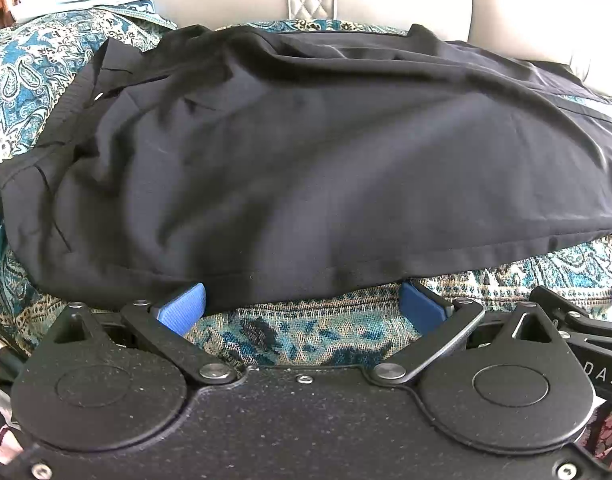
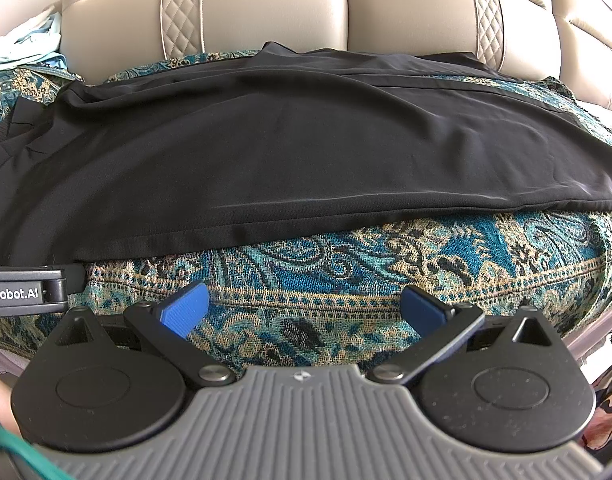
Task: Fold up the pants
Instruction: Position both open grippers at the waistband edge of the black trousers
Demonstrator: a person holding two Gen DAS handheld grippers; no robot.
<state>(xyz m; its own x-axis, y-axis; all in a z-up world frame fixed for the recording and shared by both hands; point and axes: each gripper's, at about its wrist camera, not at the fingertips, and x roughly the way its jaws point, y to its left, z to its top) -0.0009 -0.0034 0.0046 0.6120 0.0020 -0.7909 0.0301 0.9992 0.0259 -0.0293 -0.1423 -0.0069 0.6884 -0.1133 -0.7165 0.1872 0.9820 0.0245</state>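
The black pants [image 1: 306, 152] are laid lengthwise across a paisley-covered sofa seat [image 2: 346, 280], with the waistband seen toward 9 o'clock in the left wrist view and the legs running off toward 3 o'clock. One leg appears to be laid over the other, so a first lengthwise fold is judged to be done; the crosswise folds, hem toward waist, are judged to be left, and the cloth is not yet smoothed, since soft ridges are seen across it. The near hem edge is met by the left gripper [image 1: 301, 304], whose blue pads are spread wide apart with their tips at or just under that edge; nothing is clamped. The right gripper [image 2: 306, 308] is held at 6 o'clock of the pants, apart from the edge, its pads likewise spread and empty. Beige leather back cushions [image 2: 265, 12] are seen behind at 12 o'clock.
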